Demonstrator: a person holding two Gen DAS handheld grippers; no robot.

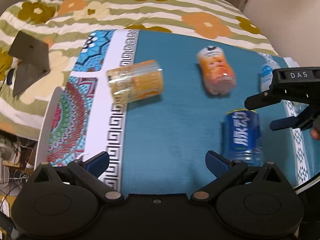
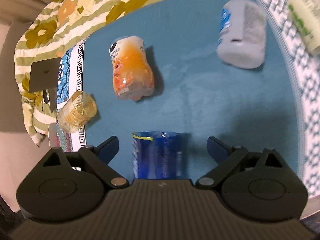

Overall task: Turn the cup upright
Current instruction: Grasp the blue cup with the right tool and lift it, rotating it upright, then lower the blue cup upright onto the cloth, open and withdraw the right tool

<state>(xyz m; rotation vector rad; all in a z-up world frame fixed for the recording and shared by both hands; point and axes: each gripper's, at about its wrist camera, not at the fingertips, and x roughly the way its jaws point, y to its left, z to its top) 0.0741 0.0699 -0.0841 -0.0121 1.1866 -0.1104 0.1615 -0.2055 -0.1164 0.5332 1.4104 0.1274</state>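
Several cut-bottle cups lie on their sides on a teal mat. A blue cup lies near the front right; in the right wrist view the blue cup sits between my right gripper's open fingers. My right gripper is open and empty; it also shows in the left wrist view beside the blue cup's rim. A yellow clear cup lies at the mat's left border, also in the right wrist view. My left gripper is open and empty above the mat's front.
An orange cup lies mid-mat. A white-blue cup lies far right. A pale green-labelled cup lies off the mat's edge. A flowered quilt lies behind. A dark stand sits left.
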